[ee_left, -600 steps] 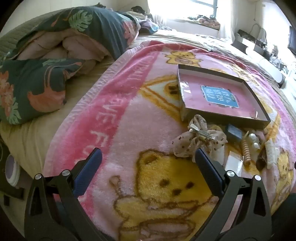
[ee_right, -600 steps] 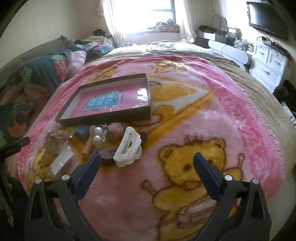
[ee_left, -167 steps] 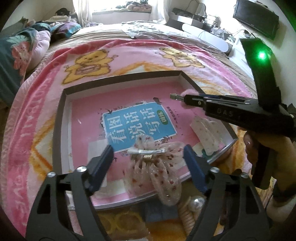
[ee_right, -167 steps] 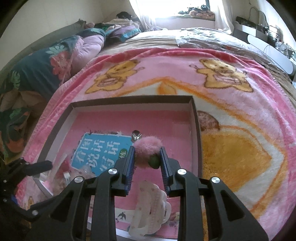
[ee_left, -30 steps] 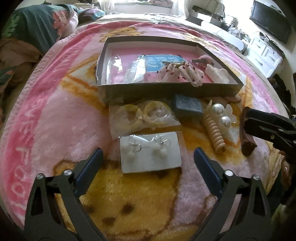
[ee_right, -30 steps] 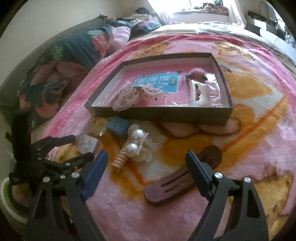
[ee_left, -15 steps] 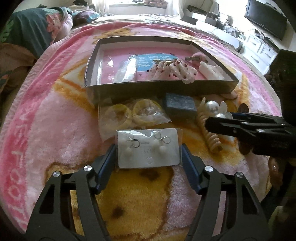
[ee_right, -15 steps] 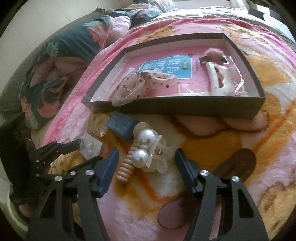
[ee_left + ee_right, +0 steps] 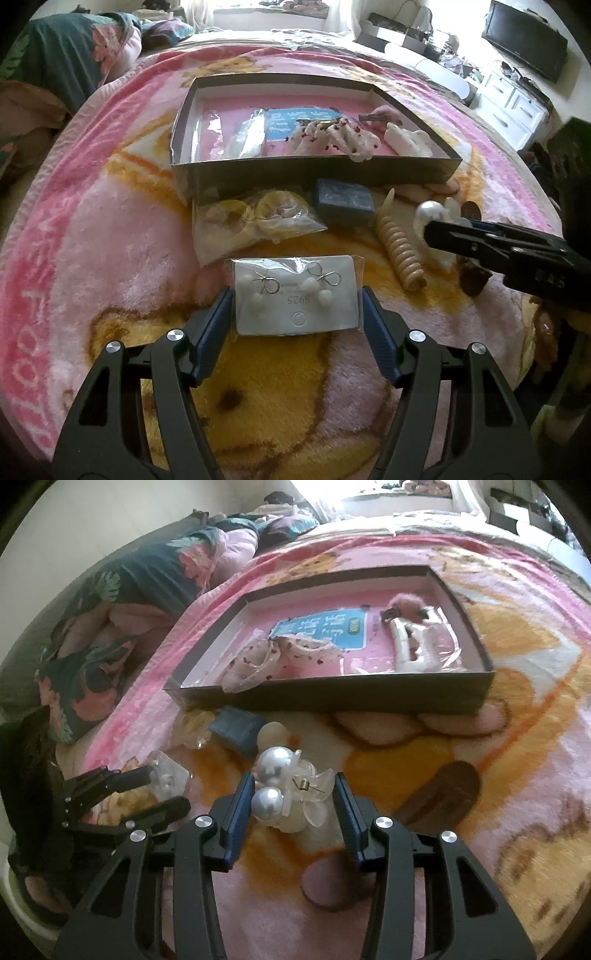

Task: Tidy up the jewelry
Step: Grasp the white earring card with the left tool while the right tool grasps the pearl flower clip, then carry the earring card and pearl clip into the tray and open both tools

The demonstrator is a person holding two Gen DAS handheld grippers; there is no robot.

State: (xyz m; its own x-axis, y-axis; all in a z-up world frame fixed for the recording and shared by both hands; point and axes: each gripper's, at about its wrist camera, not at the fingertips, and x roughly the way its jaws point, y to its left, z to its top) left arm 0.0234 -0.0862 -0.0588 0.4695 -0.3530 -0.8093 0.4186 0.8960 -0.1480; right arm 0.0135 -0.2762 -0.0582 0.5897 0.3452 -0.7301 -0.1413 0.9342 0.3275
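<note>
Jewelry is partly sorted. Inside the box (image 9: 314, 173) lie a spotted bow clip (image 9: 332, 138), a white claw clip (image 9: 406, 142) and a pink pom clip (image 9: 408, 603). Outside it, on the bed blanket (image 9: 110, 240), remain a bagged yellow pair (image 9: 255, 218), a blue pad (image 9: 343, 197), a spiral clip (image 9: 400, 254) and a brown clip (image 9: 439, 794). My left fingers (image 9: 297, 306) press both edges of the earring card (image 9: 297, 295). My right fingers (image 9: 293, 799) have just been closing around the pearl clip (image 9: 291, 794); contact on its far side I cannot tell.
</note>
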